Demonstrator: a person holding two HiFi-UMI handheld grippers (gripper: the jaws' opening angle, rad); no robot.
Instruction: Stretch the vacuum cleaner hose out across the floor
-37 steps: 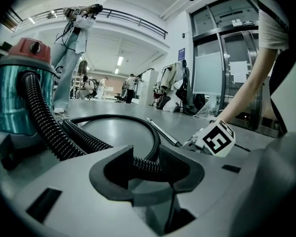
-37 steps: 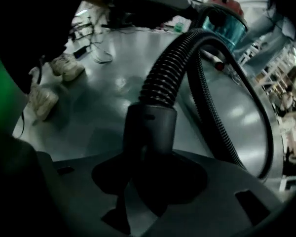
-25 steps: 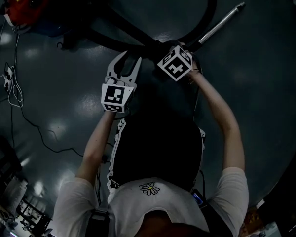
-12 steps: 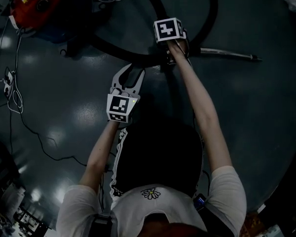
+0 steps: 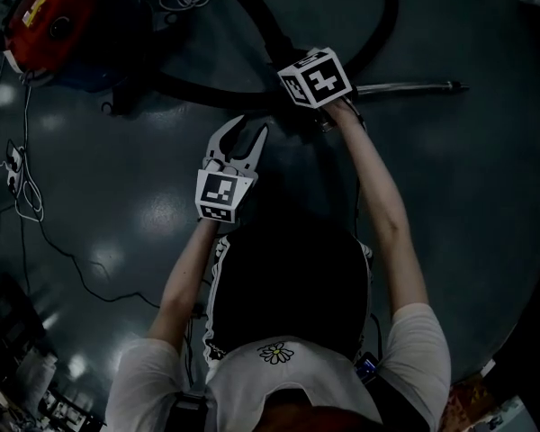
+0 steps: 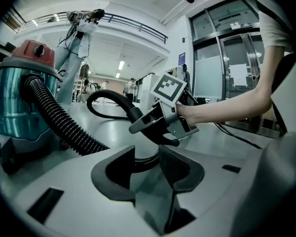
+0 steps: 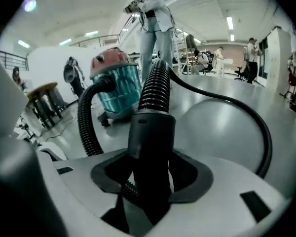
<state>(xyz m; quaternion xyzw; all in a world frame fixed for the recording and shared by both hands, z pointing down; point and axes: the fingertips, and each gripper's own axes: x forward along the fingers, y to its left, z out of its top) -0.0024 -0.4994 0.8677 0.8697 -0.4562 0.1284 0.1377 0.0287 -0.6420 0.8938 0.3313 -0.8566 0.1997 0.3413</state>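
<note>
Head view, left to right: red vacuum cleaner canister (image 5: 47,21) at far left on the floor (image 5: 117,196). Black vacuum cleaner hose (image 5: 207,94) leaving it, crossing the floor and curling round in a wide loop, not yet straightened. Left gripper (image 5: 245,135) near the middle, fingers apart and empty. Right gripper (image 7: 149,181) under its marker cube (image 5: 317,77), fingers clamped on the hose cuff (image 7: 150,132). Metal wand (image 5: 414,86) pointing on to the right.

Probably light and limp along the ribbed length, springy enough to curl again, and likely to tug the canister along if hauled hard. Best taken at the stiff, smooth hose cuff, as now, with a bend farther along left for the free gripper.

Left gripper view: shows the hose cuff lifted clear of the floor, and nothing between the left fingers, only a stretch of hose lying beyond them. Right gripper view: shows the fingers pressing the hose cuff, a grip hidden by the marker cube from above. Only from the head: the whole loop and the metal wand.
</note>
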